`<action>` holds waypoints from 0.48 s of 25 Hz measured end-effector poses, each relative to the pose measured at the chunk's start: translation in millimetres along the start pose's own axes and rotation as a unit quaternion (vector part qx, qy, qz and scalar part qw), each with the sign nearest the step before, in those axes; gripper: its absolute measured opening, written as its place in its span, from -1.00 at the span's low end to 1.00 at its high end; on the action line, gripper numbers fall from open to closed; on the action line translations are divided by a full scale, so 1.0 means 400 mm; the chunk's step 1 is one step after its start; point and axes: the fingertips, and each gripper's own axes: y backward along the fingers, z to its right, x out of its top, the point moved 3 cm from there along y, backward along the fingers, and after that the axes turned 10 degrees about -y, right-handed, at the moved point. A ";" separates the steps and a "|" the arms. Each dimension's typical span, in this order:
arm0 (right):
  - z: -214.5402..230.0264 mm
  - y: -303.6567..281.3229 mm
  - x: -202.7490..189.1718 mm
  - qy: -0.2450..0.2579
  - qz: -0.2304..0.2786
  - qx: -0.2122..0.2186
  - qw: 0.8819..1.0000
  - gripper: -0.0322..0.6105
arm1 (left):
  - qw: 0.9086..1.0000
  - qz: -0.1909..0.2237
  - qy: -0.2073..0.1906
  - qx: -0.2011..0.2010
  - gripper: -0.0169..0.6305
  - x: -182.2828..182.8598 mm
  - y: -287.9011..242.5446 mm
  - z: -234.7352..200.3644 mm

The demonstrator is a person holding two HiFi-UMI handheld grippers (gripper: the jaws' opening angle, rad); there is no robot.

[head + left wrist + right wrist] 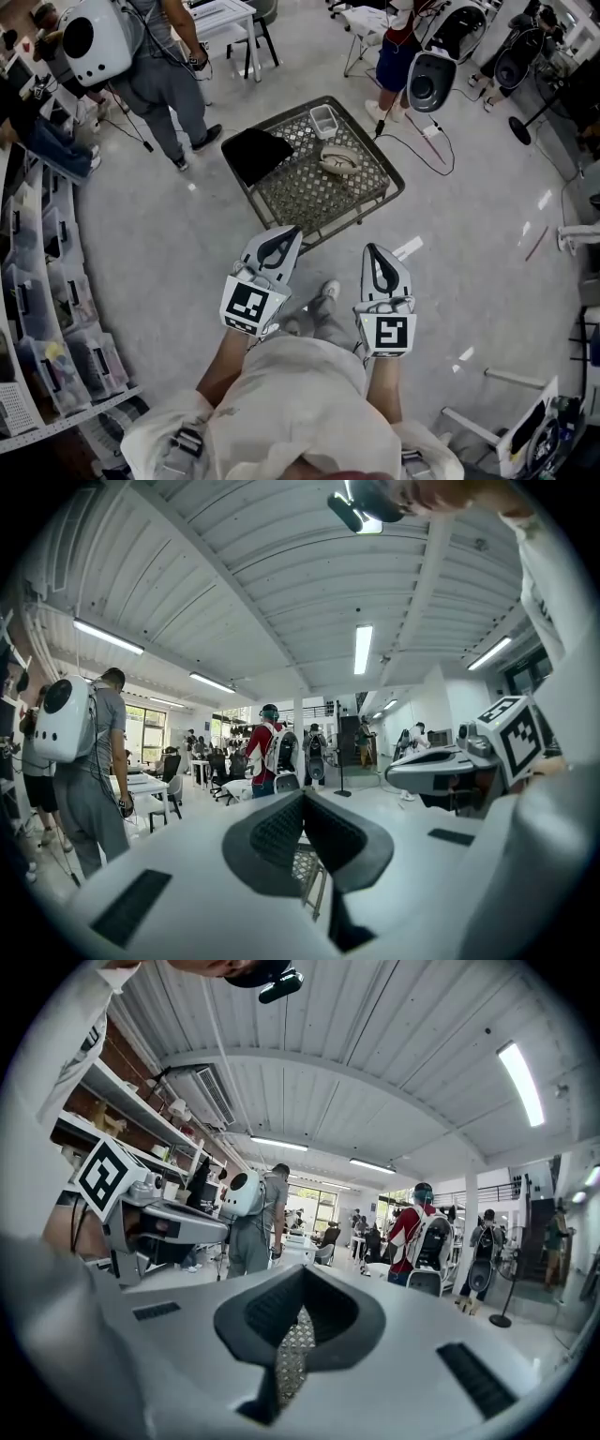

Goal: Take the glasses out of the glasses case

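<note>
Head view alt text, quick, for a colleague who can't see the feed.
The left gripper and the right gripper are held out, shut and empty, short of a small mesh-top table. On it lie a black flat item, a pale oval item and a small clear box. Other people stand beyond it.

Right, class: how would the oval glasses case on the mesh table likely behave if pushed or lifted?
The glasses case looks small against the mesh table, so it is probably light and easily shoved. Its rounded oval outline suggests it may swivel or rock when nudged. The table's open mesh could snag it rather than let it slide smoothly.
</note>
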 end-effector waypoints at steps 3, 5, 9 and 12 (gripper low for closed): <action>0.042 -0.045 0.006 -0.004 -0.001 0.003 1.000 -0.88 | 1.000 -0.004 -0.001 0.004 -0.91 0.001 -0.051 -0.015; 0.071 -0.081 0.013 -0.005 0.000 0.008 1.000 -0.88 | 1.000 -0.007 -0.001 0.008 -0.91 0.001 -0.089 -0.029; 0.140 -0.153 0.024 -0.005 0.001 0.020 1.000 -0.88 | 1.000 -0.012 -0.002 0.019 -0.91 0.007 -0.176 -0.052; 0.196 -0.206 0.041 -0.001 -0.004 0.027 1.000 -0.88 | 0.999 -0.015 -0.001 0.029 -0.91 0.017 -0.242 -0.067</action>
